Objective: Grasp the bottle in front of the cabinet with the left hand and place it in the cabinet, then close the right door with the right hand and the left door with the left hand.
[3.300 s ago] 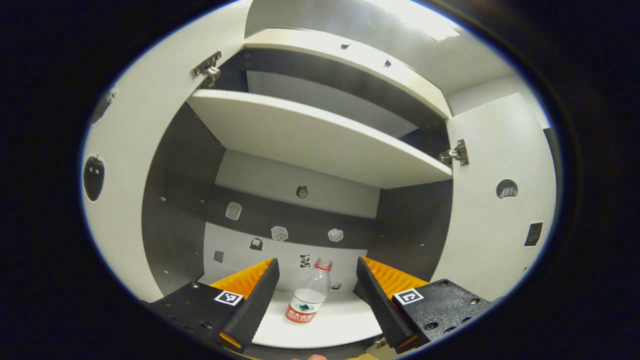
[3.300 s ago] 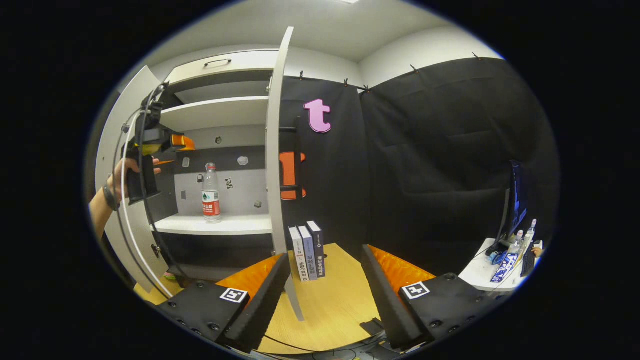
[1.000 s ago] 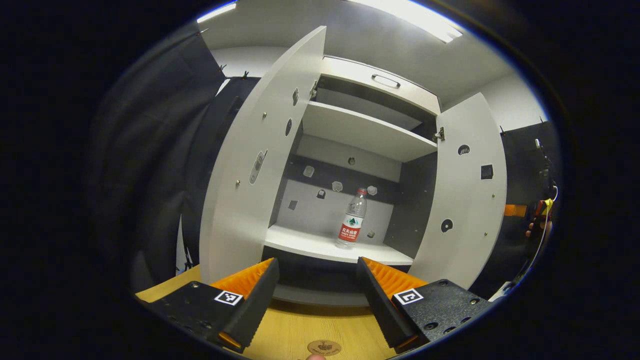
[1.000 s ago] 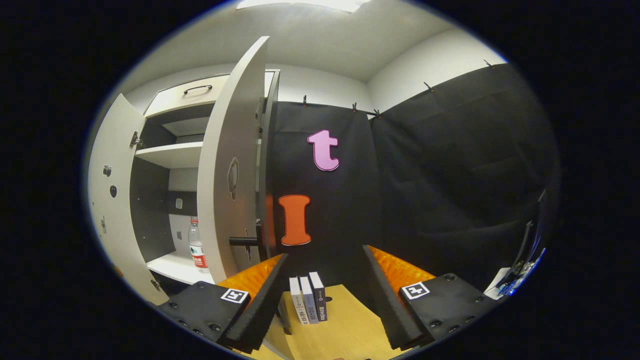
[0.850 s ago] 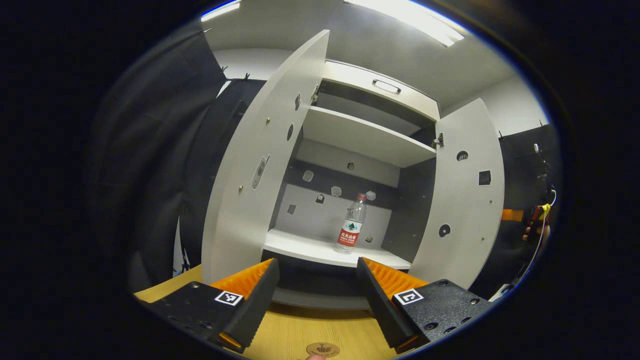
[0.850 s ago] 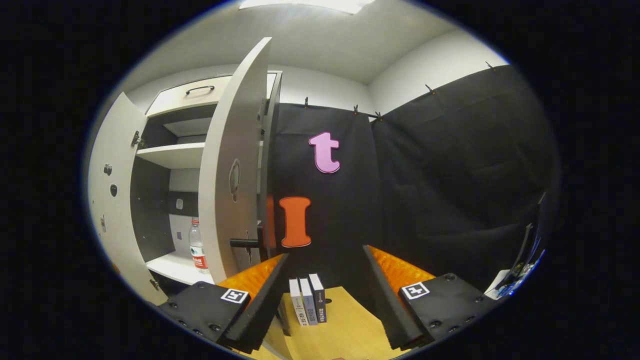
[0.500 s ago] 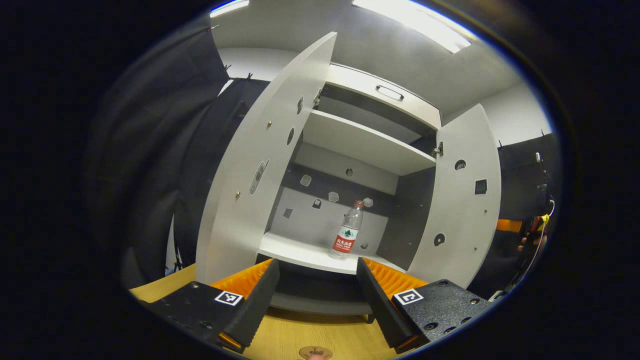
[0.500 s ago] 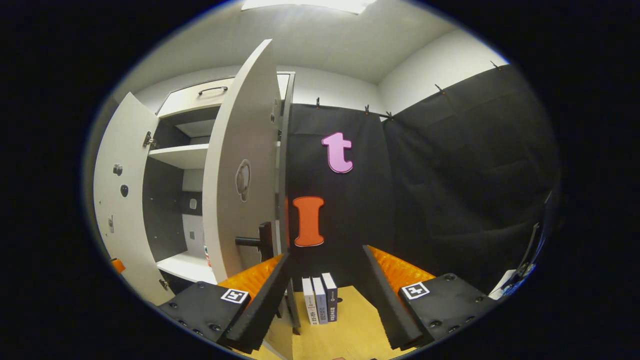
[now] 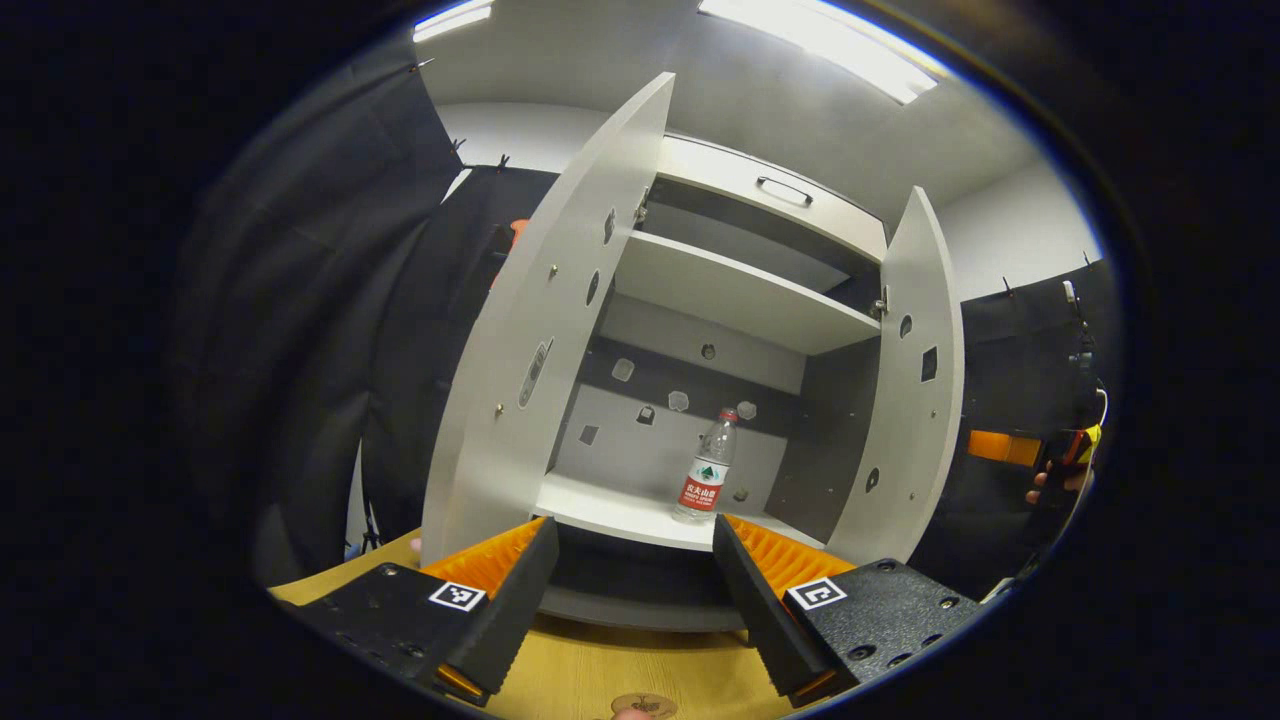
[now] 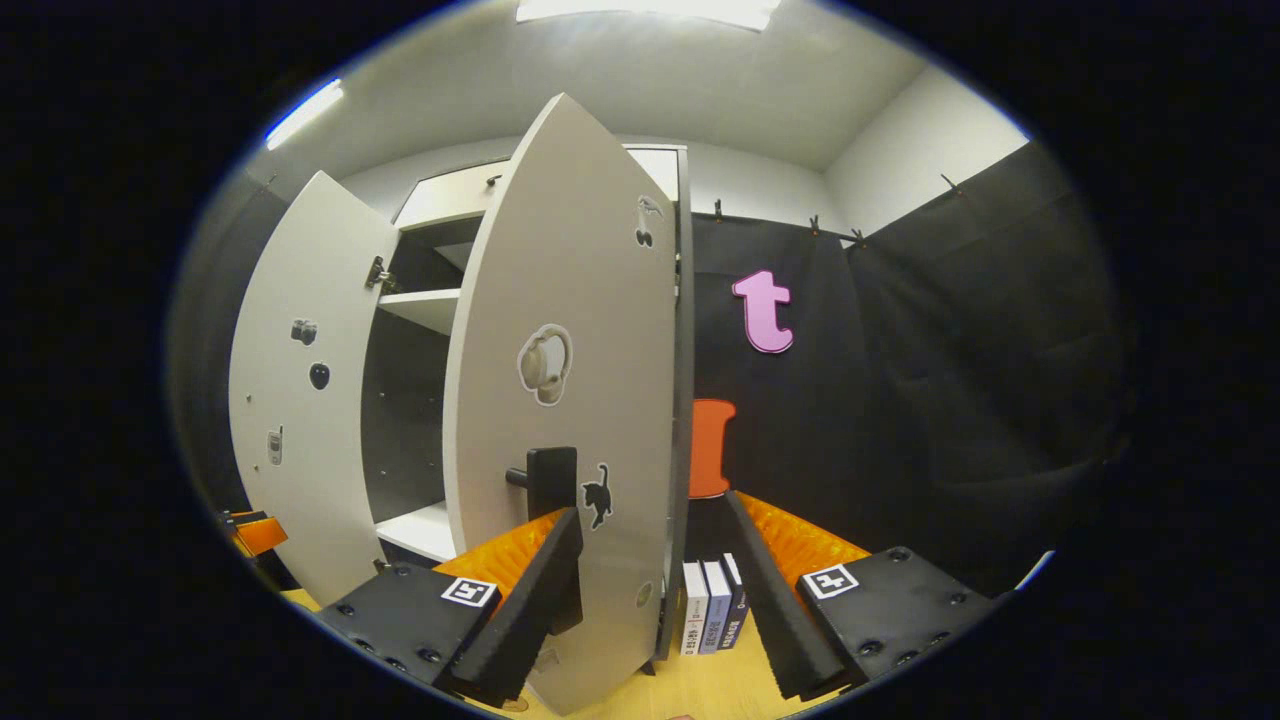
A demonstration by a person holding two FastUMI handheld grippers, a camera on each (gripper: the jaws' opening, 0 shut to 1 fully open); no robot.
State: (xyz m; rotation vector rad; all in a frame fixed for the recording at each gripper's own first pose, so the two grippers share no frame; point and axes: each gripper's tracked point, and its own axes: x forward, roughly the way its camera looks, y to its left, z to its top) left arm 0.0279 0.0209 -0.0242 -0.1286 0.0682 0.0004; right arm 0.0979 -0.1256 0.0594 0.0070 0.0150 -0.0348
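Observation:
A clear bottle (image 9: 707, 468) with a red cap and red label stands upright on the cabinet's lower shelf (image 9: 610, 503). My left gripper (image 9: 635, 590) is open and empty, held back from the cabinet over the wooden floor. The left door (image 9: 540, 330) stands wide open. The right door (image 10: 570, 380) is partly swung in, its outer face and black handle (image 10: 545, 480) close in front of my open right gripper (image 10: 650, 590). One finger (image 10: 530, 590) lies just below the handle; contact cannot be told. The right door's inner face (image 9: 910, 400) is seen from the left gripper view.
Three books (image 10: 710, 605) stand on the wooden floor (image 9: 610, 670) by the right door's hinge side. An upper shelf (image 9: 730, 290) and a drawer with a handle (image 9: 785, 190) sit above. A hand with the other gripper (image 9: 1065, 455) is at the far right.
The right door has swung partway toward shut, with my right gripper following its outer face. My left gripper has backed out of the cabinet, leaving the bottle on the shelf.

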